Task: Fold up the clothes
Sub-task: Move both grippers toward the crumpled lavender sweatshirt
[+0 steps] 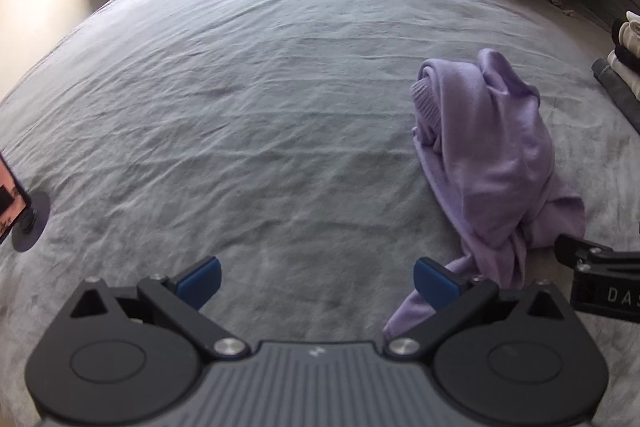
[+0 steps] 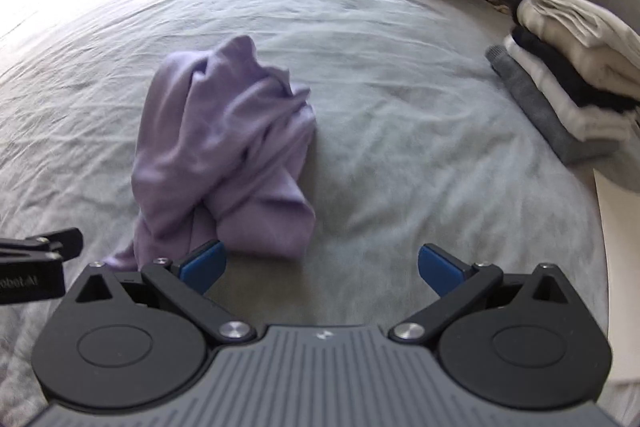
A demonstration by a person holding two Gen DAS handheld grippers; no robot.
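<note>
The lilac sweater [image 2: 224, 151] is lying crumpled on the bed [image 1: 240, 107], its long axis running from 12 to 6 o'clock, a loose end trailing toward us. We are holding the right gripper [image 2: 320, 267] nearer, the heap at its 11 o'clock; from the left gripper [image 1: 318, 281] it is sitting at 2 o'clock. Both sets of fingers are gaping wide, gripping nothing. The folded stack [image 2: 572, 67] is resting at 2 o'clock.

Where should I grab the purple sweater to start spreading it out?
Take the loose tail of the purple sweater trailing toward you, beside the left gripper. It lies thin and flat off the bunched heap, so the open jaws could probably pinch it from the near side, low to the bed.
</note>
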